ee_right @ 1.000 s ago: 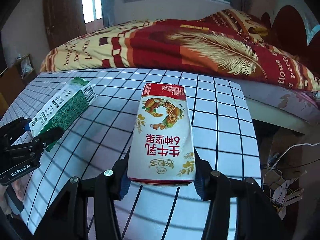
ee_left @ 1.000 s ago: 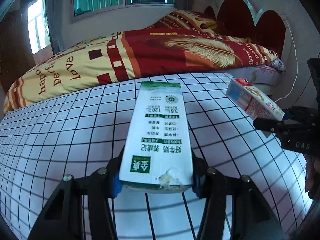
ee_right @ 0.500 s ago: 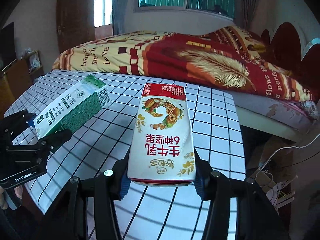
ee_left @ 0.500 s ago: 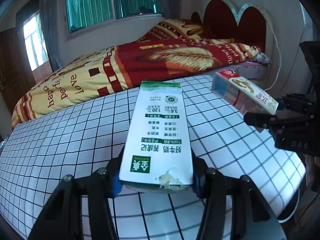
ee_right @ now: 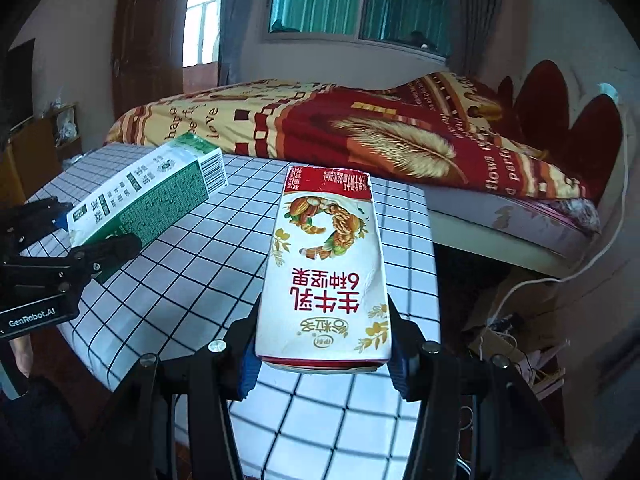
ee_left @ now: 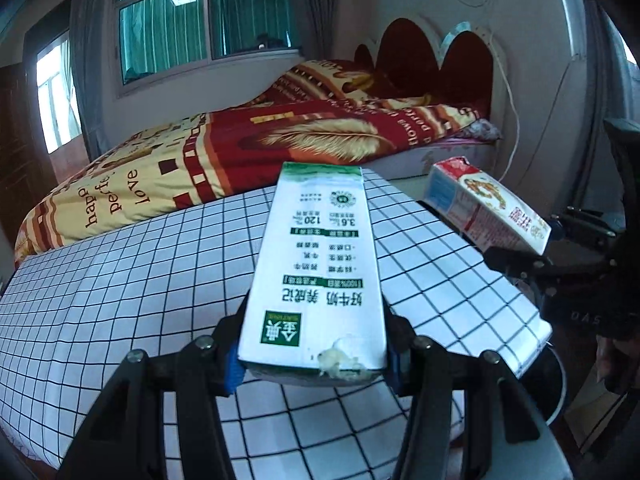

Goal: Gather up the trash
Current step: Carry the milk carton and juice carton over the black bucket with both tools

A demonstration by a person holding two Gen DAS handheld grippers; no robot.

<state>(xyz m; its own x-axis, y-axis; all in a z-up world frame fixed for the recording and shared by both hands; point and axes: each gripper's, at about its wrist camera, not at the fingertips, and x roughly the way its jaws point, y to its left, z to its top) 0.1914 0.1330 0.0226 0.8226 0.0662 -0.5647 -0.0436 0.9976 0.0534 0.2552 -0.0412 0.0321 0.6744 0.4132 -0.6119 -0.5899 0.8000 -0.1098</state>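
A green-and-white milk carton lies lengthwise between the blue pads of my left gripper, which is shut on its near end, held above the checked table. A red-and-white milk carton with nuts printed on it sits the same way in my right gripper, shut on its base. Each view also catches the other hand's load: the red carton at the right with the right gripper behind it, the green carton at the left with the left gripper on it.
The table with the black-and-white grid cloth ends at its right edge. Beyond it stands a bed with a red and yellow quilt. White cables and clutter lie on the floor to the right. A person's fingers show at the right rim.
Both grippers have pulled back and risen with their cartons. The table now looks smaller and lower, its right edge and the floor beyond have come into view. Both grips are unchanged.
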